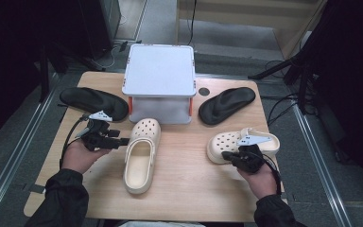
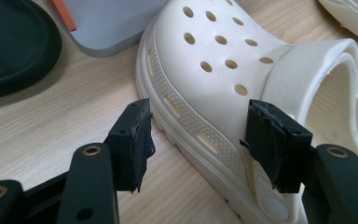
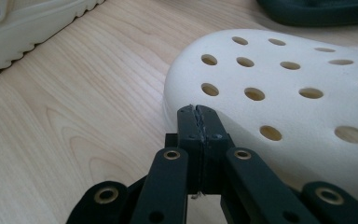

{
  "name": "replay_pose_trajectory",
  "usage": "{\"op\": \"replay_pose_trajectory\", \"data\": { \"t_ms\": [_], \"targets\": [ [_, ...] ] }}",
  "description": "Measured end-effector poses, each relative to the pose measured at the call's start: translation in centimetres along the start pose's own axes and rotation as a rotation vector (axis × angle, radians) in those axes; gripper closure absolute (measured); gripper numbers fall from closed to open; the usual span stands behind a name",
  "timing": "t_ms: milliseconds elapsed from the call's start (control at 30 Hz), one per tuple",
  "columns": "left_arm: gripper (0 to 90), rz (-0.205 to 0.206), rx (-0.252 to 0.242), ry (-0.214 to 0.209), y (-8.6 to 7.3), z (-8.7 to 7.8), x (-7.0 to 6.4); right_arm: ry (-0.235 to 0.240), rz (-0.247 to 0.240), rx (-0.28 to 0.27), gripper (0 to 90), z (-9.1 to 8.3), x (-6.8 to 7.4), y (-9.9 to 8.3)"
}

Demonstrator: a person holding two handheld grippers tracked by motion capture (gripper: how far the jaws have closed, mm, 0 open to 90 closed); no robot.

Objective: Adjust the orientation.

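A: High view, bench [image 1: 184, 189] of pale wood. Two cream clogs. Centre clog [image 1: 142, 153] lies lengthwise, toe far, heel near. Right clog [image 1: 234, 143] lies crosswise, toe pointing left.

B: Left hand-held gripper [image 1: 123, 140]?

A: Just left of the centre clog, level with its strap. Left gripper view: jaws spread wide, released, one pad [image 2: 133, 142] on the bench side of the sole edge, the other pad [image 2: 275, 142] against the strap. The centre clog [image 2: 242, 93] sits between them, not pinched.

B: Right hand-held gripper [image 1: 227, 155]?

A: At the near edge of the right clog's toe. Right gripper view: jaws pressed flat together, clenched, with nothing between them. Tips right at the perforated toe [image 3: 279, 88]; contact I cannot tell.

B: Other items?

A: Grey-white box [image 1: 159, 71] with orange corners at far centre, on grey legs. Black sandal [image 1: 93, 101] far left, another black sandal [image 1: 227, 104] far right, both flat on the bench.
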State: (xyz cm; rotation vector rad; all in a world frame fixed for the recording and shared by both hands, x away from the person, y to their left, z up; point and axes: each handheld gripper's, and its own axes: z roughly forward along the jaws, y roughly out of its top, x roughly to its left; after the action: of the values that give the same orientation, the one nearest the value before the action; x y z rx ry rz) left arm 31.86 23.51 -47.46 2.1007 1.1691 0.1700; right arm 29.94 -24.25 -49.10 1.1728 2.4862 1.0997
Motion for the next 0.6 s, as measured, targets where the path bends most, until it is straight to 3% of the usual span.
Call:
{"op": "replay_pose_trajectory", "data": {
  "t_ms": [400, 600],
  "targets": [
    [41.7, -0.014, -0.010, 0.022, -1.0, -0.7, -0.3, -0.016, -0.017, 0.023, 90.0, 2.4, -0.5, 2.1],
    [41.7, -0.030, -0.002, 0.028, -1.6, -1.0, -0.2, -0.044, 0.023, 0.025, 90.0, 3.2, -0.8, 3.1]
  ]
}}
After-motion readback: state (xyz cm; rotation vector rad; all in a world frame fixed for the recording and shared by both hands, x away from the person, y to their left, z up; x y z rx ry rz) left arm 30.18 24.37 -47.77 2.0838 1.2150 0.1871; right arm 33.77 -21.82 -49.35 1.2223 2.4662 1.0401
